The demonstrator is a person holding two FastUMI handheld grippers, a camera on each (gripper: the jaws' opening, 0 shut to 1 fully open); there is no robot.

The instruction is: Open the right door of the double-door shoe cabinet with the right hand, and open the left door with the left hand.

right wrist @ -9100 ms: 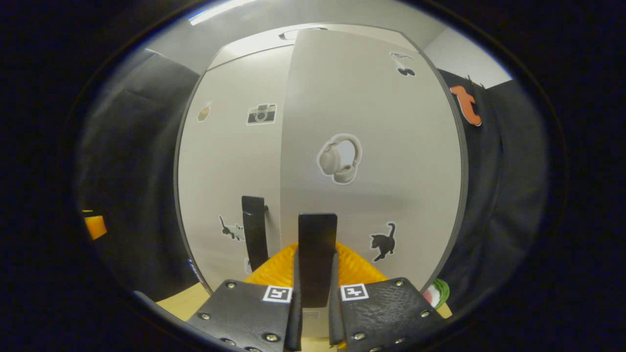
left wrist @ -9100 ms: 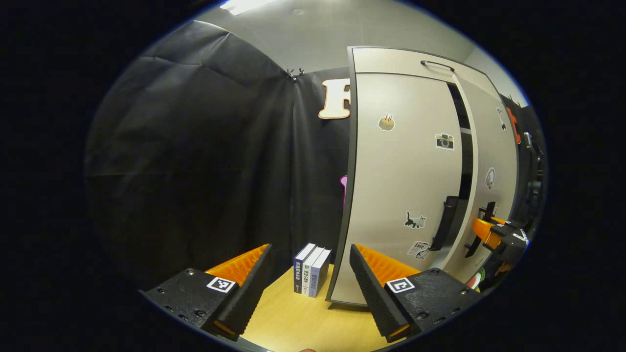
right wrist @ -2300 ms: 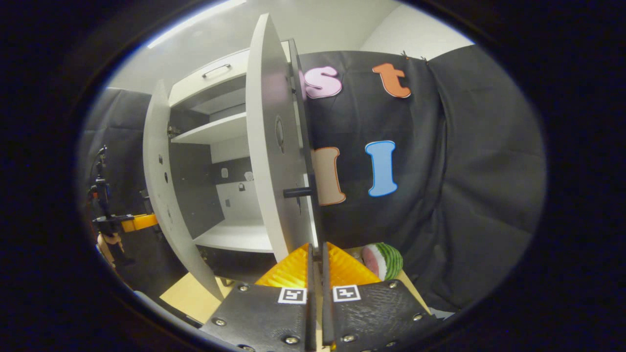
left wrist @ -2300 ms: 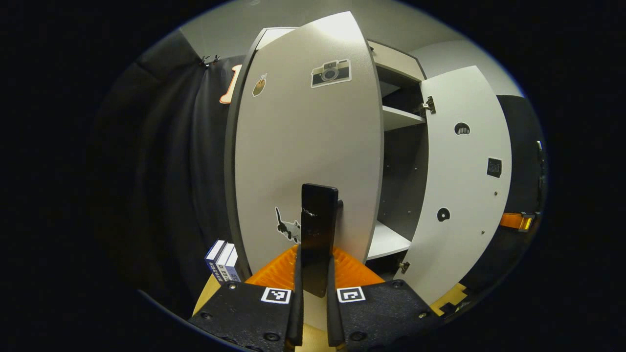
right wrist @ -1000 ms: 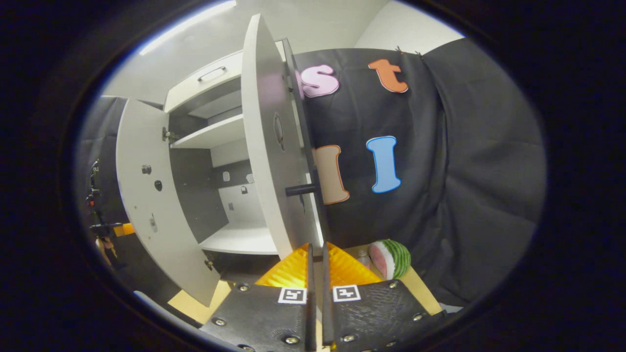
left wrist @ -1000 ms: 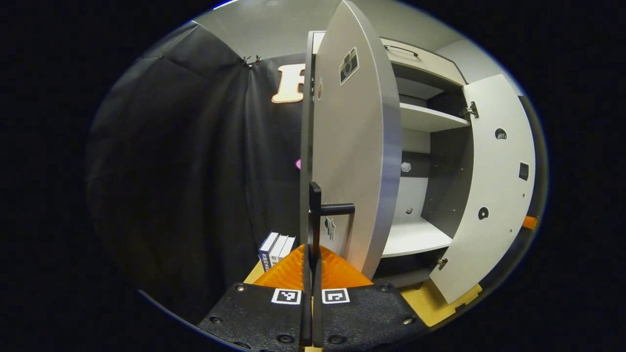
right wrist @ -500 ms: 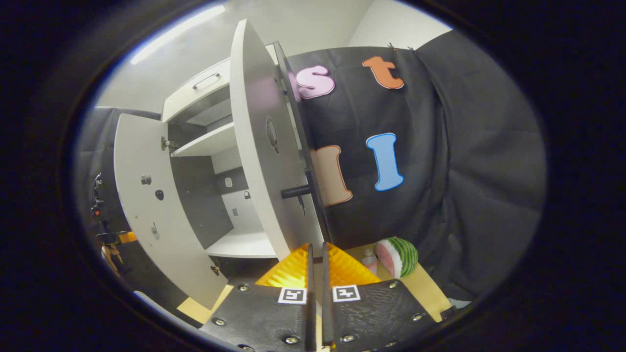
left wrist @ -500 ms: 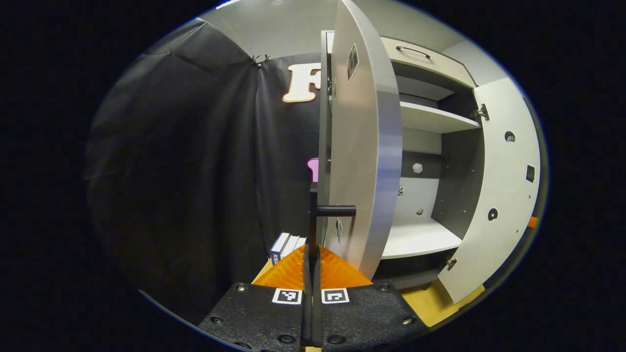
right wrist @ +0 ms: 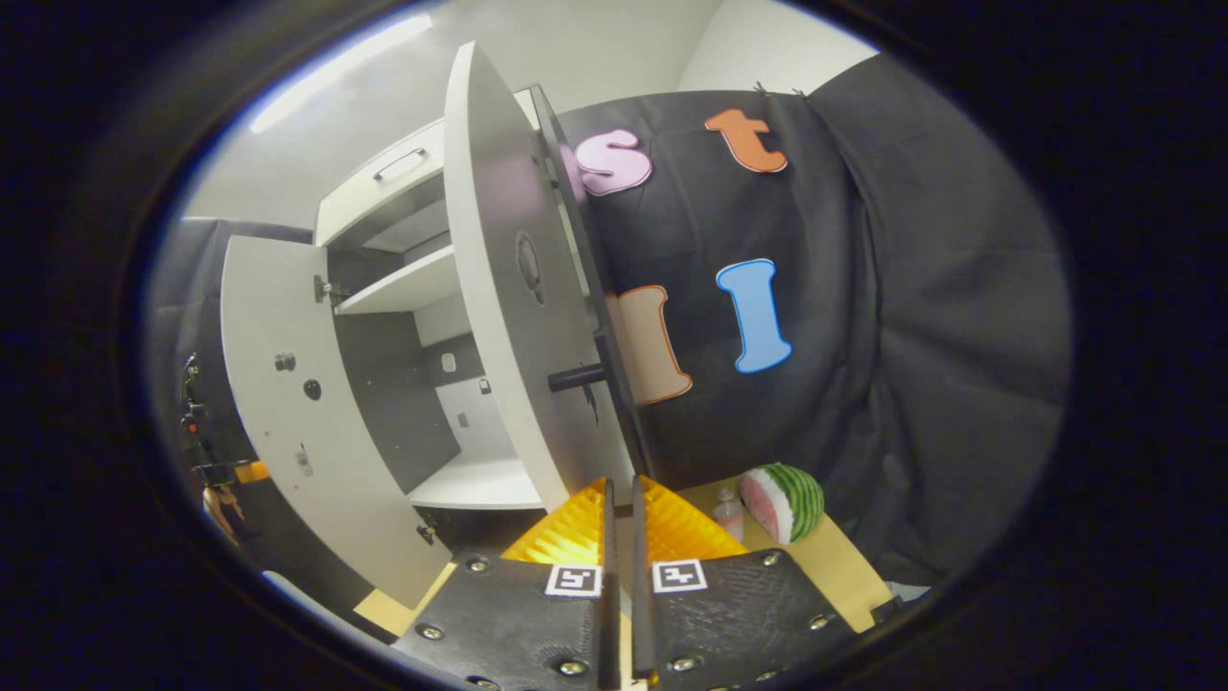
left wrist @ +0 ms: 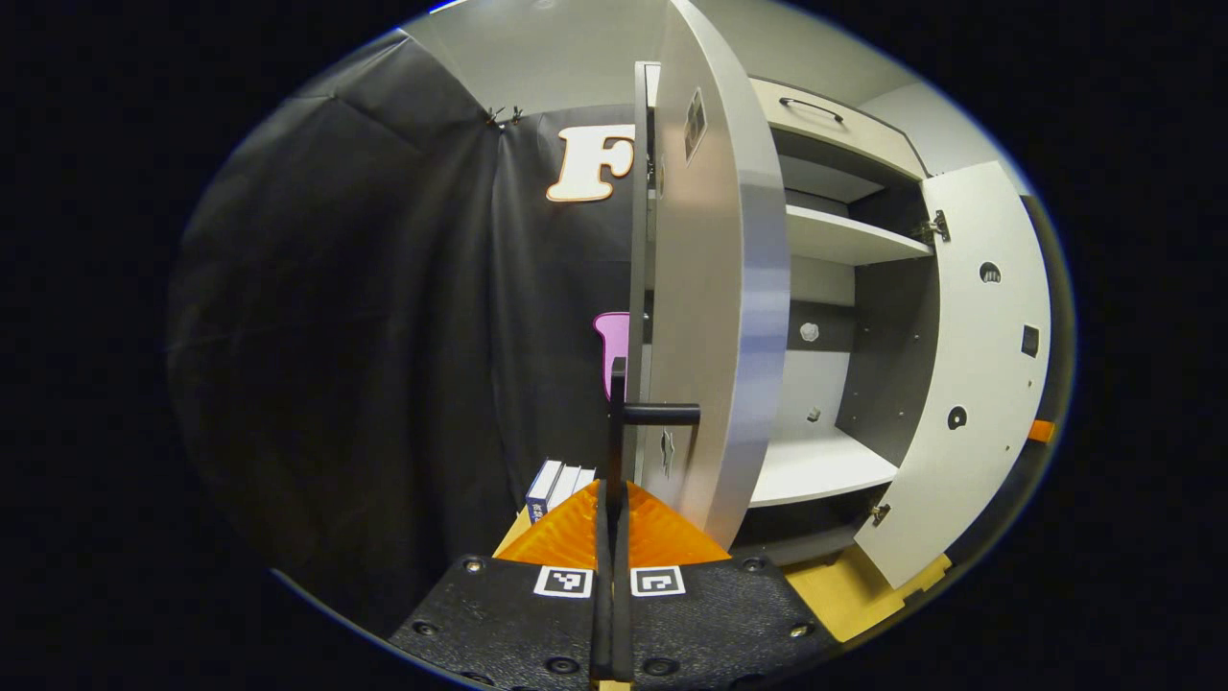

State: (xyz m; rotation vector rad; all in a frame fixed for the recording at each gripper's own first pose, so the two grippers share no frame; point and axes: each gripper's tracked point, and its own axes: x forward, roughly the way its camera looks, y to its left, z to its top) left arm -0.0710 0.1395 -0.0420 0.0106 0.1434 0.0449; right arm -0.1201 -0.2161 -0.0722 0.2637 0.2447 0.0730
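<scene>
Left claw [left wrist: 611, 537] clamping left door handle [left wrist: 617, 422], both doors swung wide

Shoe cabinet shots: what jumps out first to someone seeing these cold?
Both doors of the shoe cabinet stand wide open, baring pale shelves and a dark interior. The left gripper is clamped on the left door's black handle, seen edge-on; the right gripper likewise grips the right door's handle. A watermelon slice sits on the wooden table at the right.
</scene>
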